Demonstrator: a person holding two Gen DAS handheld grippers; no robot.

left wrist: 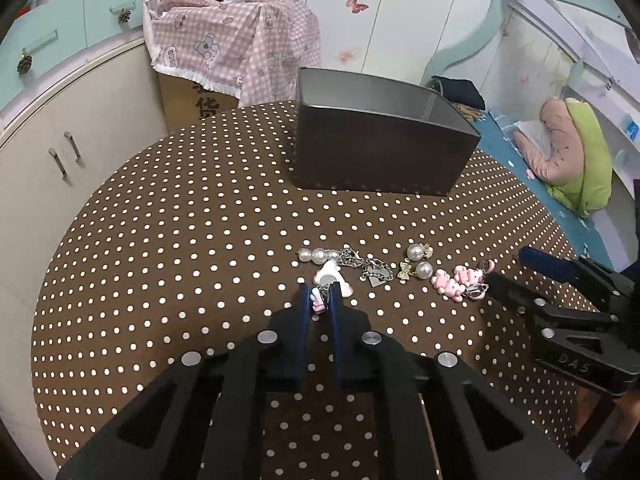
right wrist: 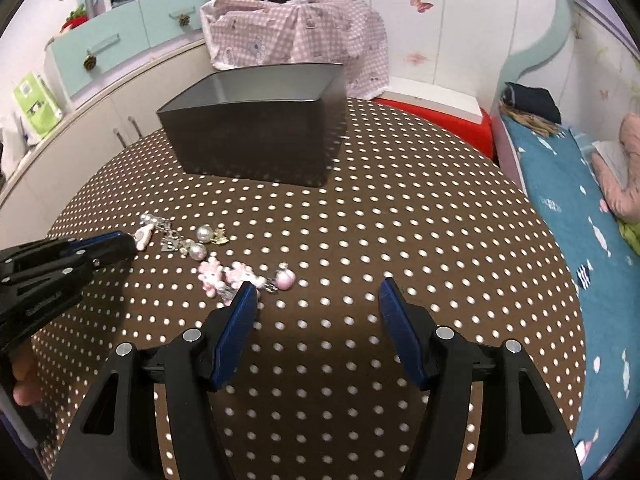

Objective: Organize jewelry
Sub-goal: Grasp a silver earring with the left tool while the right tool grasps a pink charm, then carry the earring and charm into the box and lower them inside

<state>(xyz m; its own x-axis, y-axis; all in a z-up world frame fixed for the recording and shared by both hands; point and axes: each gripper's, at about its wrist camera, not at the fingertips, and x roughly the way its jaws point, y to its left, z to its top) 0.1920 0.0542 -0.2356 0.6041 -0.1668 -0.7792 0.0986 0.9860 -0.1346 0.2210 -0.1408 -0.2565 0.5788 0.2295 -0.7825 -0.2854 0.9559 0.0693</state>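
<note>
left hand-held gripper (left wrist: 322, 294): jaws pinching almost fully together on the white-pink charm (left wrist: 329, 278), which is lying on the surface (left wrist: 160, 240) right at the tips.
right hand-held gripper (right wrist: 318, 294): jaws standing about half open, holding nothing; only bare surface between them.
key relation: pink bears (right wrist: 224, 276) are sitting just ahead and left of the right gripper's left finger; judging the right gripper is nearer to them, so it needs to be shifting left before closing.
jewelry row: running left-right across the surface, between the grippers and the box.
count, near to far: 1 white-pink charm; pink bears, 2 as far as I can tell; 1 pink ball (right wrist: 286, 279); 2 pearl earrings (left wrist: 418, 260); 1 chain (left wrist: 366, 266) with tag; 1 pearl bar (left wrist: 319, 255), 3 pearls.
box (left wrist: 380, 152): 1, dark, open-topped, sitting beyond the row; inside looking empty, floor partly hidden.
risk: chain looking tangled near the charm, may be dragging along on lift.
</note>
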